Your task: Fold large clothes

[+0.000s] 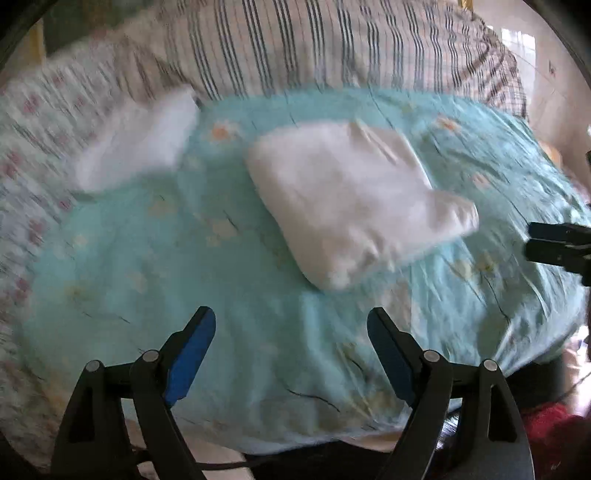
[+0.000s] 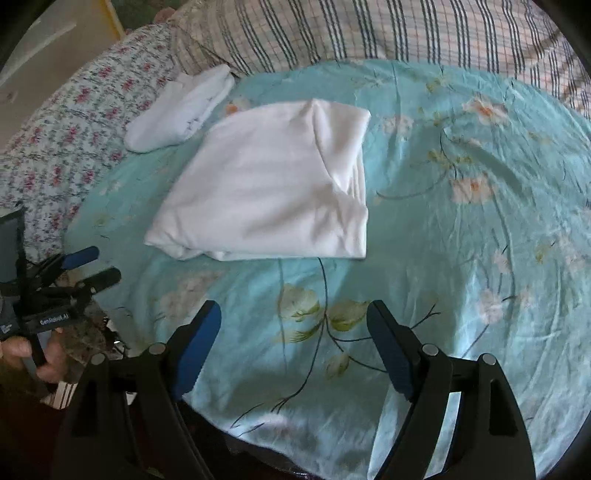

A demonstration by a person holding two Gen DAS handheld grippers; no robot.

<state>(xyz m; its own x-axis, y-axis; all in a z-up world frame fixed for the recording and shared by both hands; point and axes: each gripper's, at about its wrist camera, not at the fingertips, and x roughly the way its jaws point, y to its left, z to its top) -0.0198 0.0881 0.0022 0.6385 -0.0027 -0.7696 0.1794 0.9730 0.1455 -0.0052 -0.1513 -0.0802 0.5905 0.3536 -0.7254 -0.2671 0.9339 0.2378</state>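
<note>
1. Left gripper (image 1: 291, 325) hovers with blue-padded fingers spread wide and nothing between them, above the near edge of the bed's turquoise floral cover (image 1: 155, 266); its camera view is motion-blurred.
2. Right gripper (image 2: 293, 319) is likewise parted and holds nothing, poised over the same near edge, apart from the cloth.
3. Seen from the right wrist, the left gripper sits off the bed's left edge, gripped by a hand (image 2: 33, 358).
4. Folded white garment (image 2: 269, 184) lies flat near the middle of the cover, a thick, roughly rectangular bundle with stacked layers showing along its near edge and one fold ridge down its right side.
5. Its long axis runs from the near-left toward the far-right of the bed; no gripper touches it.
6. Smaller folded white piece (image 2: 181, 109) rests toward the far-left corner, well apart, beside a pink-flowered quilt (image 2: 62, 147).
7. Plaid striped bedding (image 2: 369, 29) lines the far edge.
</note>
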